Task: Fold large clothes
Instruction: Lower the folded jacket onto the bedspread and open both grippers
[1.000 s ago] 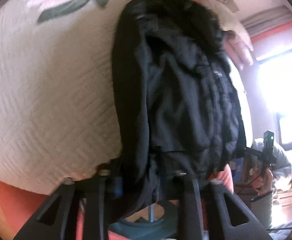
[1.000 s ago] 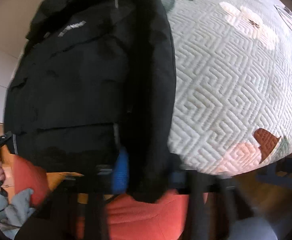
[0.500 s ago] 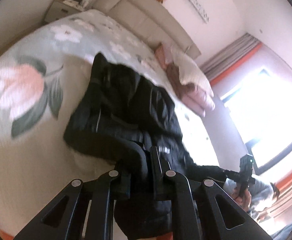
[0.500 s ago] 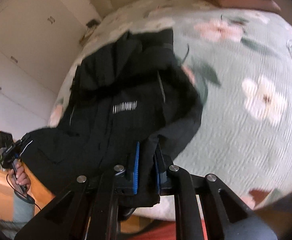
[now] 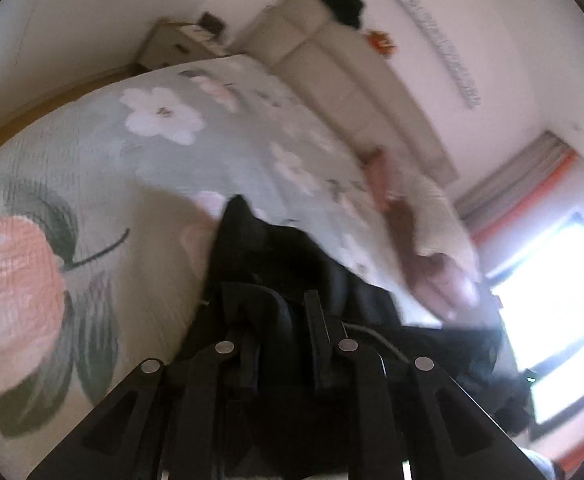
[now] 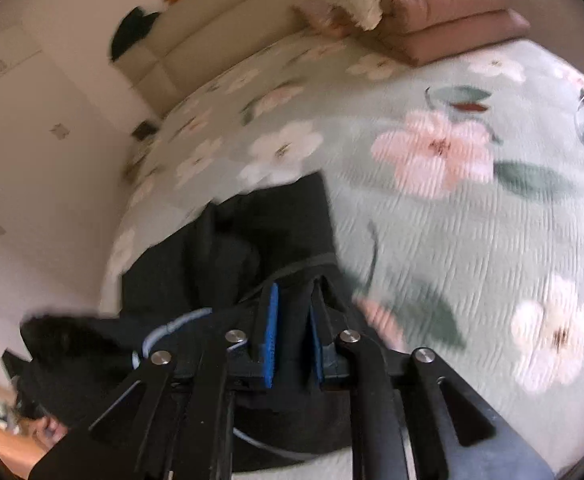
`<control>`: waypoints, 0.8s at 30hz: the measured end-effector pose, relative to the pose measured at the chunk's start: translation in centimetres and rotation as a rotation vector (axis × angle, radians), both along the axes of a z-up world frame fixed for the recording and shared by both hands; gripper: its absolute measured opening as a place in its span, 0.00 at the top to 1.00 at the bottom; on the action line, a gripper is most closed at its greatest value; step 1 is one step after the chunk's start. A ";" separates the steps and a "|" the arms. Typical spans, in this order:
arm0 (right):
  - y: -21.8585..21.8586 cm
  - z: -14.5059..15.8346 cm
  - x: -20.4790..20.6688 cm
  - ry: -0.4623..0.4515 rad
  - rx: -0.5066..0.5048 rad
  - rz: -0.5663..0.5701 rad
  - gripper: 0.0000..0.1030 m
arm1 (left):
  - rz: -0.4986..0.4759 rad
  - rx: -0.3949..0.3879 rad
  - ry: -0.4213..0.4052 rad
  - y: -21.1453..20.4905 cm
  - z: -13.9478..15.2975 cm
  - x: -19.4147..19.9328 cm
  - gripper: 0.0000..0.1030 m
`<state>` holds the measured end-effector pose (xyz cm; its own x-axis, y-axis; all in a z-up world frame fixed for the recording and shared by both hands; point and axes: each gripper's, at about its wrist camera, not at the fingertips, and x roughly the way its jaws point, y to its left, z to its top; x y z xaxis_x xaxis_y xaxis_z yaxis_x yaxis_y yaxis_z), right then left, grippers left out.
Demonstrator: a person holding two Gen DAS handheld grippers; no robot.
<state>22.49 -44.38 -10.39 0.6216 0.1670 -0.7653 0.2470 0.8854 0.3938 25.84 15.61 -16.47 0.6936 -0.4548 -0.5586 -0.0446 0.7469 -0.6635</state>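
Jacket, black and rumpled, lies on the bed in the left wrist view, its near edge running in between the fingers of the left gripper. The jaws are opening, with cloth between them; whether the pads press on it I cannot tell (black on black, and blurred). Far off stand a headboard and a nightstand, with a bright window to the right.

In the right wrist view the jacket spreads from the lower left up toward the middle of the flowered quilt. The right gripper has a dark fold between its blue pads; these jaws are opening too, with the fold against the pads. Folded pink bedding sits by the headboard.
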 end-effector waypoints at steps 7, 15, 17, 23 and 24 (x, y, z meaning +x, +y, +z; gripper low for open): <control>2.1 -8.2 5.1 0.158 -0.142 0.010 0.64 | -0.031 0.217 0.145 -3.5 -7.7 4.8 0.77; 0.9 -7.1 3.7 0.138 -0.121 0.022 0.58 | -0.088 0.216 0.123 -2.4 -5.3 3.4 0.76; 0.6 -5.6 2.7 0.118 -0.123 0.012 0.47 | -0.122 0.182 0.111 -1.8 -3.6 2.5 0.73; -0.4 -1.8 -2.4 0.052 -0.136 0.011 0.30 | -0.279 -0.037 0.096 1.6 0.7 -1.2 0.64; -0.3 -1.6 -3.1 0.056 -0.148 0.020 0.30 | -0.291 -0.040 0.088 1.9 1.4 -1.9 0.62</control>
<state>19.41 -44.72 -12.03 0.5752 0.0614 -0.8157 0.2470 0.9376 0.2448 23.90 17.56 -15.08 0.4809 -0.6499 -0.5885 0.1084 0.7102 -0.6956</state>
